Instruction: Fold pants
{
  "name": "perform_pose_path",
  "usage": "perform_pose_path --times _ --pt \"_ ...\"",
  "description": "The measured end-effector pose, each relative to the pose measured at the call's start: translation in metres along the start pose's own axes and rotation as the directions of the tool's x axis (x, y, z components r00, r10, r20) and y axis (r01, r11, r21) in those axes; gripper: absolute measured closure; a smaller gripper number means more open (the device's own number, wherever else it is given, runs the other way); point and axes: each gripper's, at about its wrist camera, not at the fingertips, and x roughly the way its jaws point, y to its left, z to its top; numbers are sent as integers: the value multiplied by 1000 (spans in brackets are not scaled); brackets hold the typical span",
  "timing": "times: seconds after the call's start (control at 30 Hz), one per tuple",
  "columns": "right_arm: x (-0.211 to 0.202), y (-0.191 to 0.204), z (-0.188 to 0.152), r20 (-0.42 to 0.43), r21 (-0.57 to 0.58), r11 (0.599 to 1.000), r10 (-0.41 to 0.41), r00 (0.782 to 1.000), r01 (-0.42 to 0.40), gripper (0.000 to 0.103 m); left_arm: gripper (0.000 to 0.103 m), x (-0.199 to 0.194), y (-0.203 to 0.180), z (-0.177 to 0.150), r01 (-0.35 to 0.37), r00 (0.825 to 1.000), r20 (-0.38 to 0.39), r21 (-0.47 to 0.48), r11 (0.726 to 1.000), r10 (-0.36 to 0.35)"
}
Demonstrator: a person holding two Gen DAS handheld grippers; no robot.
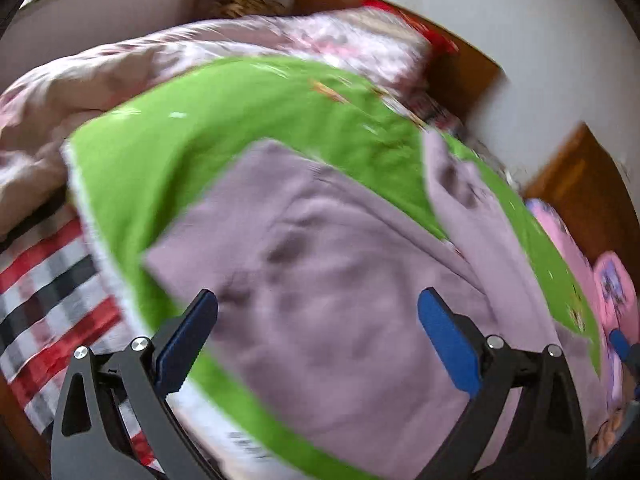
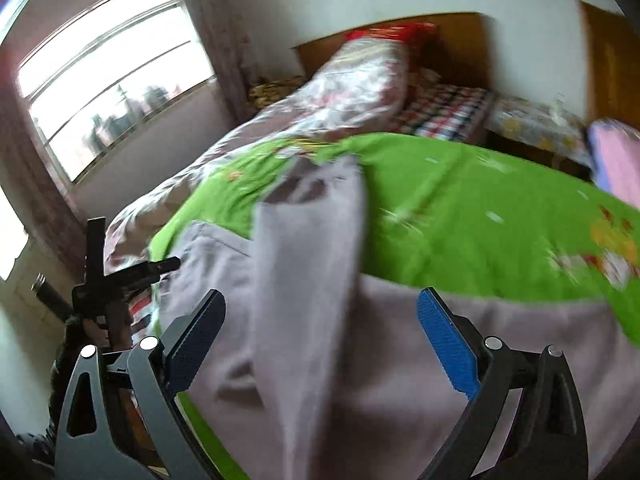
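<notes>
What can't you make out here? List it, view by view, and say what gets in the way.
- Left wrist view: the near end of the pants is cut off by the bottom edge, between the open left gripper fingers.
- Left wrist view: the print on the green blanket is lost to motion blur.
- Right wrist view: whether the pants' raised fold is one leg or two is blurred; the right gripper is open.
</notes>
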Motion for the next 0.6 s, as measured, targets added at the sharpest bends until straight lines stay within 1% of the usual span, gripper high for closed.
perform_pose_path --times 0.03,0.07,0.1,0.17,0.2,0.23,0.3,0.33,0.37,0.4,0.43,0.5,0.53,0.57,0.6 --pt "15 15 12 -22 -88 996 11 1000 -13 9 3 -5 10 -3 -3 1000 19 -32 999 3" --pt "28 27 23 -41 -158 987 21 999 -27 9 3 -11 26 -9 -1 999 38 -93 996 5" --pt "39 35 31 -63 -200 979 35 997 -47 9 3 -15 37 -14 16 999 49 -140 990 -9" --pt "79 59 56 -143 -292 947 93 985 -132 14 5 -21 58 -23 81 995 76 -210 974 -66" --pt "92 68 65 -169 -315 935 113 979 -163 20 12 -24 66 -25 96 993 91 -230 968 -77" --pt "111 81 76 -209 -341 916 144 967 -211 22 19 -27 75 -28 113 990 106 -256 960 -89" --pt "141 104 90 -268 -379 879 195 944 -289 28 24 -28 91 -28 159 984 123 -313 937 -126" --pt "153 113 94 -287 -390 865 210 934 -315 30 24 -28 96 -27 169 983 128 -334 927 -133" --pt "168 123 99 -313 -404 846 229 922 -348 31 24 -27 98 -25 174 982 129 -337 925 -137" --pt "183 131 103 -336 -411 832 242 910 -373 36 24 -26 99 -22 173 982 127 -331 928 -138" --pt "196 137 106 -360 -415 821 249 899 -393 40 28 -25 99 -20 168 983 124 -322 932 -135" --pt "223 147 113 -397 -422 808 245 885 -413 41 30 -20 98 -16 162 985 104 -311 937 -135" --pt "237 151 115 -414 -424 802 242 878 -421 43 30 -16 100 -14 163 985 99 -320 933 -139" --pt "248 155 117 -436 -420 794 247 865 -439 45 30 -12 102 -13 162 986 91 -331 930 -139" --pt "256 159 120 -451 -415 789 254 856 -453 48 31 -7 104 -12 164 986 82 -341 926 -145"
